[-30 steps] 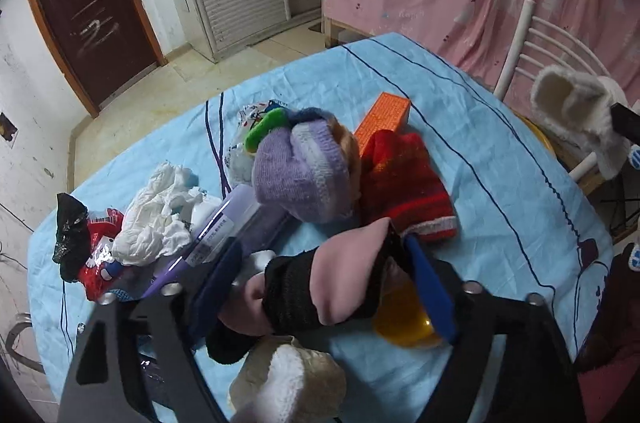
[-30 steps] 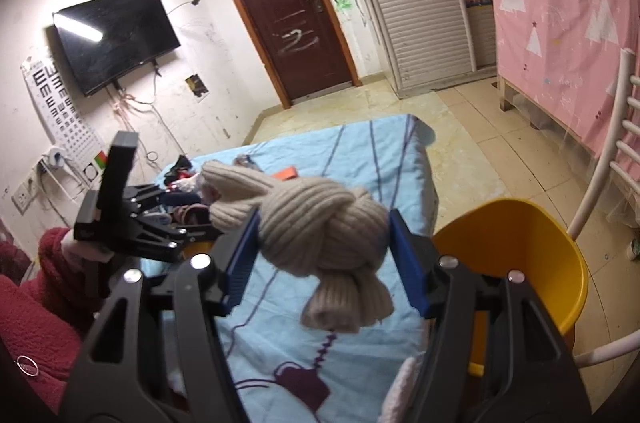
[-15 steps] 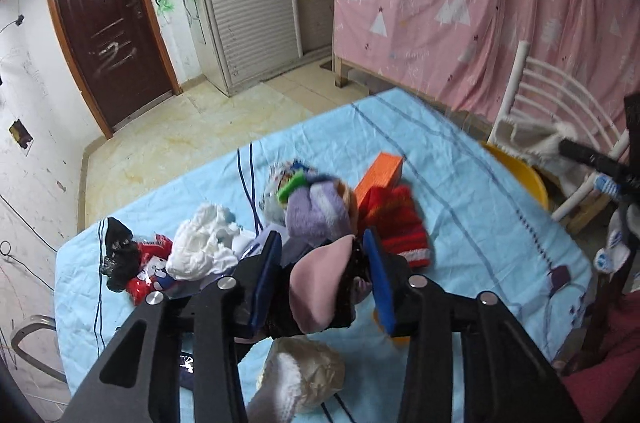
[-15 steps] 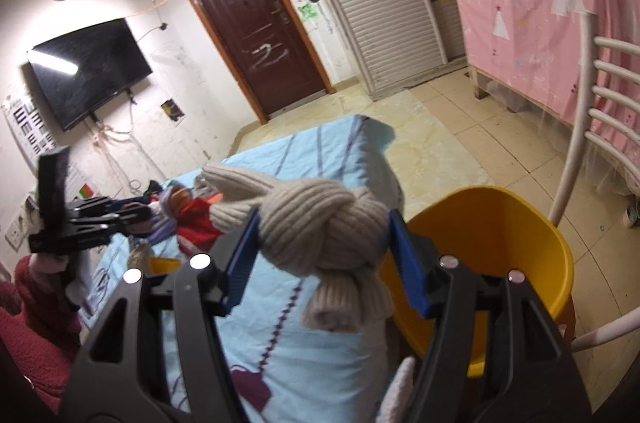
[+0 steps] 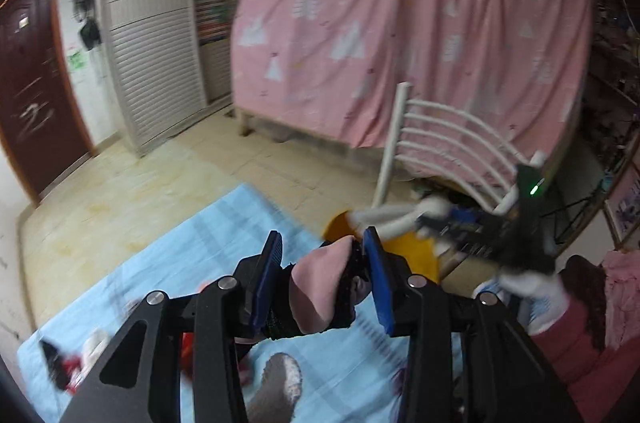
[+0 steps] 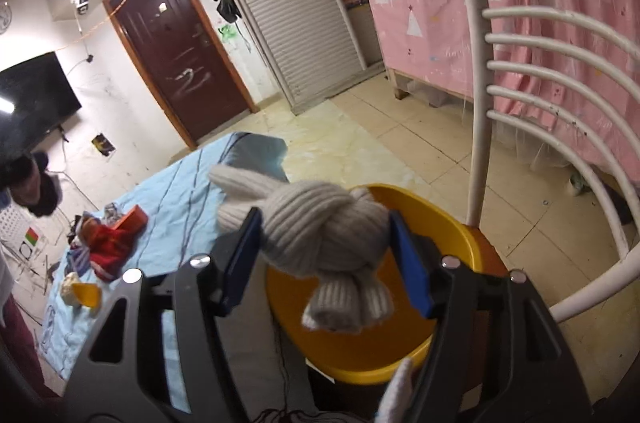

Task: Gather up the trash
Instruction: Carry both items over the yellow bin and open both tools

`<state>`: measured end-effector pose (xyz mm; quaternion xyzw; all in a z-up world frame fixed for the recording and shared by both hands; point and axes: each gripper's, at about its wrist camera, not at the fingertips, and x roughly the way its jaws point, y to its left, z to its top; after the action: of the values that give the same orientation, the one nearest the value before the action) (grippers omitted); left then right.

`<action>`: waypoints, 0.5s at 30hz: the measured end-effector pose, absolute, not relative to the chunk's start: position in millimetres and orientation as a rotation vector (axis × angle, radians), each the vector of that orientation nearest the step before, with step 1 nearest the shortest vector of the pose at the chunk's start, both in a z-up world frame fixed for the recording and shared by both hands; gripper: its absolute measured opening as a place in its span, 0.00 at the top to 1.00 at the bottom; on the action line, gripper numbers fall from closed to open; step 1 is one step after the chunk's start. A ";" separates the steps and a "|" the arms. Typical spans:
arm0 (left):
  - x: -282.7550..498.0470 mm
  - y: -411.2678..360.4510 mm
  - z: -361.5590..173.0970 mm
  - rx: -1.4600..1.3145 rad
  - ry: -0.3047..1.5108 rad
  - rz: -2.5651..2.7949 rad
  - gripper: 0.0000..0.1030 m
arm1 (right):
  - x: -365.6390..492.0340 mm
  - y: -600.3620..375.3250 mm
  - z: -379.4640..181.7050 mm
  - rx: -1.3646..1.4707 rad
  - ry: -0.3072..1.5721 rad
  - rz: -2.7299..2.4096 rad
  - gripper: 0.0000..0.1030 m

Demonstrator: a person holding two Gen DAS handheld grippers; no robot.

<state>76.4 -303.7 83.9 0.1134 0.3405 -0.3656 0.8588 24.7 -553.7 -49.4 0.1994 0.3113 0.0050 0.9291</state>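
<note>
In the left wrist view my left gripper (image 5: 322, 243) is shut on a pink and black sock bundle (image 5: 320, 287), held up over the blue tablecloth (image 5: 192, 247). In the right wrist view a cream knotted sock (image 6: 320, 235) hangs between the blue pads (image 6: 412, 263) of my right gripper (image 6: 325, 219), directly above the yellow basin (image 6: 448, 243). The right jaws are opening, and the knit still touches both pads. The left wrist view also shows the basin (image 5: 404, 245) and the cream knotted sock (image 5: 396, 217), both blurred.
The basin sits on a white slatted chair (image 6: 478, 103) beside the table. A red sock (image 6: 112, 247), an orange box (image 6: 134, 217) and a yellow cup (image 6: 86, 293) lie on the cloth. A grey sock (image 5: 276, 383) lies under my left gripper. A pink curtain (image 5: 400, 43) hangs behind.
My left gripper closed on the pink and black bundle, lifted it off the table and swung toward the chair. My right gripper carried the cream sock lower, over the yellow basin.
</note>
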 end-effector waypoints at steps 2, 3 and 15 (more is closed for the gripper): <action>79.8 -324.6 80.5 0.227 0.724 -0.787 0.68 | 25.0 -558.7 -54.9 0.422 0.638 0.005 0.26; 84.5 -341.4 76.9 0.220 0.739 -0.800 0.68 | 25.2 -561.4 -56.3 0.423 0.640 -0.003 0.26; 105.5 -445.2 39.1 0.213 0.836 -0.842 0.50 | -1.0 -607.8 -54.7 0.529 0.582 -0.133 0.26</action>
<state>105.5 -445.2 39.1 0.1000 0.3932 -0.3961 0.8237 -1.0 -607.8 -54.7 0.2577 0.2832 -0.0647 0.9215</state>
